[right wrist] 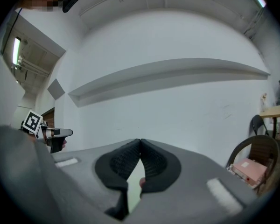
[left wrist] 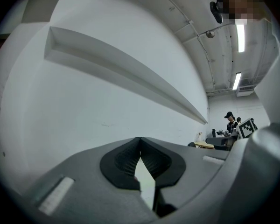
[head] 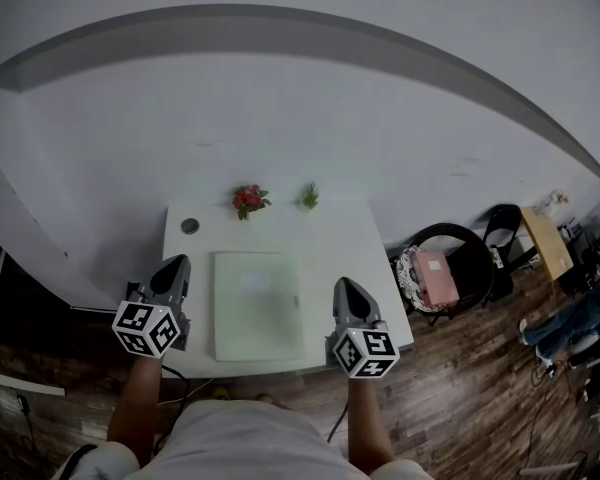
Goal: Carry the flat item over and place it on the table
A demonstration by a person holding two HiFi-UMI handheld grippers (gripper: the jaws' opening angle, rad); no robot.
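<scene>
One pale green flat item (head: 257, 305) lies flush on the white bench (head: 350, 230), in the middle of its near half, with its near short edge close to the bench's front rim. It looks thin and even, like a sheet or slim board. I judge it light, but the pictures do not show whether it is stiff or floppy. Its surface seems smooth, so it may slide before it lifts, and lying flat it leaves no gap for a jaw to get under. The likeliest hold is along its two long sides, one tool to each, or at the near edge, nudged past the rim so that a jaw can go below it. If it proves soft, two holds well apart should keep it from sagging.

Left tool (head: 175, 265) hovers just beside the item's left edge and right tool (head: 343, 286) just beside its right edge, neither touching it. In the gripper views both the left tool (left wrist: 140, 140) and the right tool (right wrist: 140, 141) have their ribbed pads pressed together with nothing between them, and point level at the white wall (right wrist: 177, 111).

Further back on the bench stand red flowers (head: 248, 200) and a green sprig (head: 309, 196), with a round dark object (head: 189, 226) near the left corner, all well apart from the item. Since it rests on the bench, the placing looks done or not begun
</scene>
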